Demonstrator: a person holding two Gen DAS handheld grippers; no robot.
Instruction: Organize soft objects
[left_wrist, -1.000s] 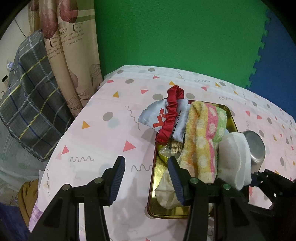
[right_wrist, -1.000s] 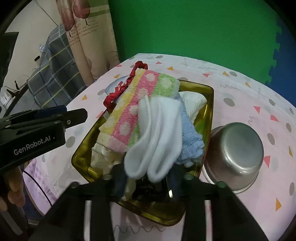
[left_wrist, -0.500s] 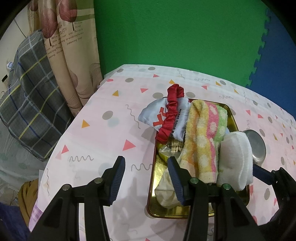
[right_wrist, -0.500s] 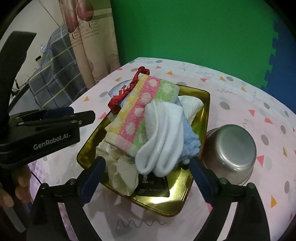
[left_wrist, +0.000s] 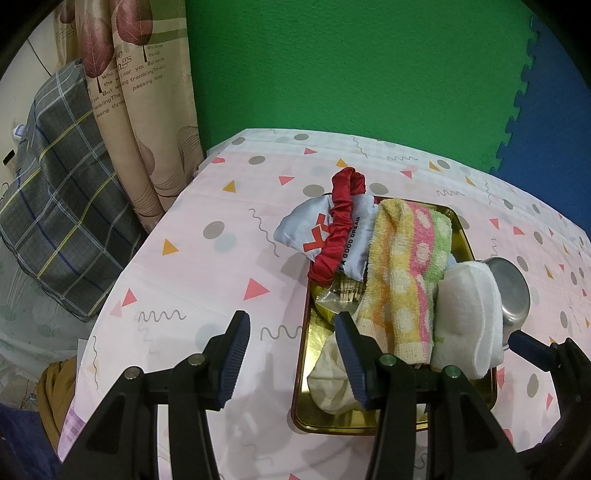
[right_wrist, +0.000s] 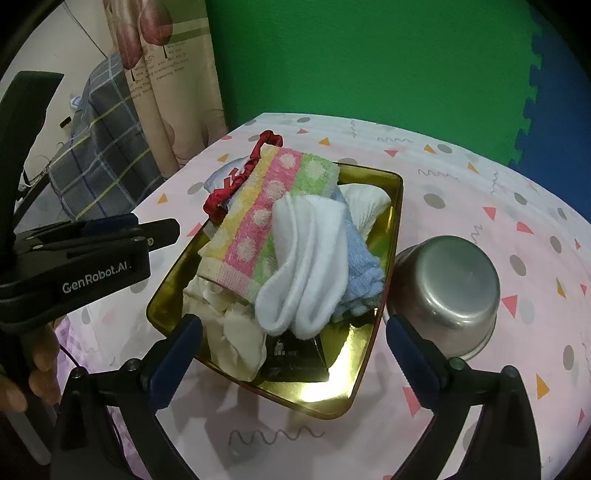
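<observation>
Indoors, a plaid cloth (left_wrist: 55, 206) and leaf-print curtain (left_wrist: 140, 110) flank a green wall (left_wrist: 351, 62). On the patterned tablecloth (left_wrist: 207, 266), the left gripper (left_wrist: 291, 350) gapes empty; the right gripper (right_wrist: 291, 354) is opening around a white sock (right_wrist: 306, 258) heaped in the gold tray (right_wrist: 391, 229), a steel bowl (right_wrist: 450, 284) touching its right edge.

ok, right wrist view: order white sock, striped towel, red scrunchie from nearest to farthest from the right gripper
1. white sock: nearest, draped on top of the pile just ahead of the right gripper, whose jaws are opening with nothing between them.
2. striped towel: mid-tray, behind and left of the sock.
3. red scrunchie: farthest, at the tray's far left corner.
</observation>
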